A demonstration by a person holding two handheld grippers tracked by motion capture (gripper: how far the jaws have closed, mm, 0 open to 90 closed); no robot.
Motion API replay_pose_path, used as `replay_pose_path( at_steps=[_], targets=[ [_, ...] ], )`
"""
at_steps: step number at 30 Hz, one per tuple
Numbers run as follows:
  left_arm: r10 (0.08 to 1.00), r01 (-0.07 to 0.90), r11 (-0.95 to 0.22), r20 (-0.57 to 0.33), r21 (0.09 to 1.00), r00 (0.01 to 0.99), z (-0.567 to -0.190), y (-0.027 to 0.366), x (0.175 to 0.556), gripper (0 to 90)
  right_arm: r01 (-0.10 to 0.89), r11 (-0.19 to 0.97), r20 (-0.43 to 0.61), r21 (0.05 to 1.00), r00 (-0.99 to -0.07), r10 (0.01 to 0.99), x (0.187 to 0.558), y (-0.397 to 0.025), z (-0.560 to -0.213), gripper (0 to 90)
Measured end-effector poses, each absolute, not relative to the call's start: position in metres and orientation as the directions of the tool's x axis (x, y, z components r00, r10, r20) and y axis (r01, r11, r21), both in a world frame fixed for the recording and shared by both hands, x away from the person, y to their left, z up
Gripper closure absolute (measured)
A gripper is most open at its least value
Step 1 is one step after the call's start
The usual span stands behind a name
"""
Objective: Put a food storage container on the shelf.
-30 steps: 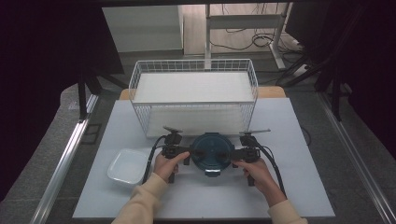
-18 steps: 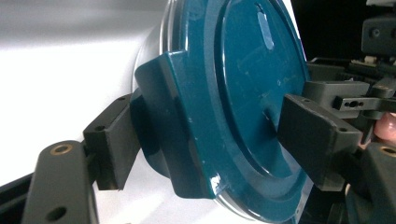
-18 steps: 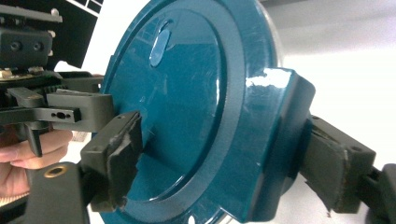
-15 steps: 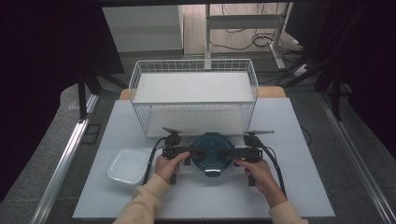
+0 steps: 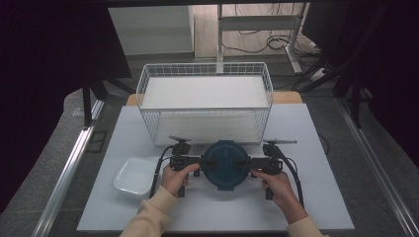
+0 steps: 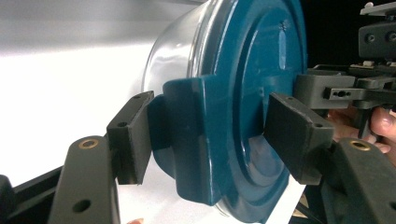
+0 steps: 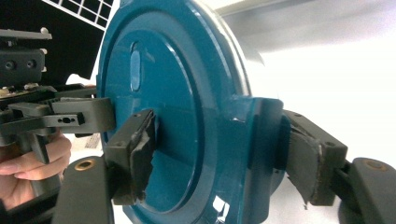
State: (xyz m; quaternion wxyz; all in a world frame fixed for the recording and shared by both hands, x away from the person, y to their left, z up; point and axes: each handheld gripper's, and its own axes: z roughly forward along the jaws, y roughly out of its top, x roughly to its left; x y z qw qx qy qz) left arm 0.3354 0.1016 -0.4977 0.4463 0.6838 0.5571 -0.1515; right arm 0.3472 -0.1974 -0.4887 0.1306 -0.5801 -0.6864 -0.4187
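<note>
A round container with a blue lid [image 5: 227,164] sits on the white counter [image 5: 316,197], about midway between its left and right edges and nearer the front edge than the back one. Its clear body shows under the lid in the left gripper view.

The left tool [image 5: 196,162] comes at the lid from its left side. In the left gripper view its two black pads are set on either side of a blue tab [image 6: 187,135] that sticks out from the lid's rim; one pad [image 6: 133,135] lies against the tab's outer face, the other [image 6: 292,135] rests on the top of the lid. The left tool is clamped on that tab.

The right tool [image 5: 253,163] comes from the opposite side. In the right gripper view its pads straddle a second tab [image 7: 259,135] in the same way: a worn pad [image 7: 140,149] on the lid's top, the other [image 7: 308,163] behind the tab. The right tool is closed on that tab too. Each gripper view shows the other tool at the far rim of the lid.

A wire basket [image 5: 205,101] stands at the back of the counter, just behind the lid, with a white sheet in its bottom. A white tub [image 5: 134,177] lies toward the front left corner, near the left hand [image 5: 177,178]. The right hand [image 5: 277,185] grips its handle in front of the lid's right side.
</note>
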Motion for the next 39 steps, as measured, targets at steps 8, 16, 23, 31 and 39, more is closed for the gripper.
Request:
replay_pose_path(
  at_steps=[8, 16, 23, 31, 39],
  targets=[
    [0.614, 0.893, 0.037, -0.715, 0.449, 0.334, -0.497, 0.104, 0.327, 37.0, 0.889, 0.004, 0.648, 0.457, -0.336, 0.683, 0.342, -0.198, -0.484, 34.0],
    [0.606, 0.876, 0.035, -0.707, 0.481, 0.364, -0.488, 0.106, 0.32, 38.0, 0.867, 0.017, 0.632, 0.498, -0.377, 0.677, 0.337, -0.199, -0.474, 34.5],
    [0.608, 0.868, 0.028, -0.698, 0.496, 0.379, -0.484, 0.104, 0.315, 37.7, 0.844, 0.05, 0.602, 0.534, -0.421, 0.679, 0.334, -0.199, -0.467, 34.5],
    [0.604, 0.866, 0.028, -0.699, 0.499, 0.383, -0.482, 0.102, 0.313, 37.6, 0.831, 0.06, 0.583, 0.553, -0.437, 0.685, 0.332, -0.2, -0.461, 34.3],
    [0.602, 0.849, 0.029, -0.687, 0.527, 0.406, -0.471, 0.103, 0.307, 37.7, 0.807, 0.073, 0.561, 0.586, -0.468, 0.682, 0.327, -0.199, -0.45, 34.4]
  ],
)
